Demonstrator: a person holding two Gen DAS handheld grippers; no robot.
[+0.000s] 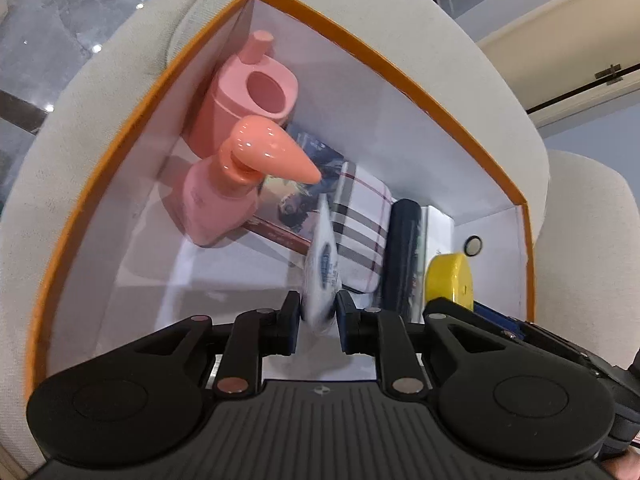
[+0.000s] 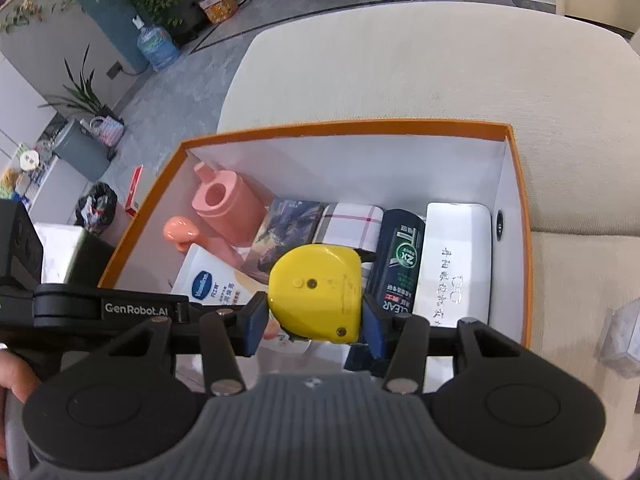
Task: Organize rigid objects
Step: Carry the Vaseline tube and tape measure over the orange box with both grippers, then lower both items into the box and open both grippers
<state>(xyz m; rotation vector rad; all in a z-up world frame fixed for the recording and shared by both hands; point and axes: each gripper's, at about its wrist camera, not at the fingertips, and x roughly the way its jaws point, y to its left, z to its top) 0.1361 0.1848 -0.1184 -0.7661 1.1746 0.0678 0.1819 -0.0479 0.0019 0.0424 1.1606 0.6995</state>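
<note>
- Cream sofa cushion carries the orange-rimmed box; white walls hem in a packed row.
- Left gripper: jaws clamped on white lotion tube, inside the box's near side.
- Right gripper: jaws gripping yellow tape measure above the row.
- Bare floor only at the box's near-left corner.

Motion-blurred in the left wrist view: white lotion tube, label unreadable, lower end hidden between the left gripper pads. Covered across the middle by the pink pump bottle nozzle: picture card, artwork unclear. Mostly hidden behind the yellow tape measure in the right wrist view: plaid case, and the dark CLEAR bottle bottom cut off by the right gripper finger. Too small to identify: round black-ringed item on the orange box wall.
</note>
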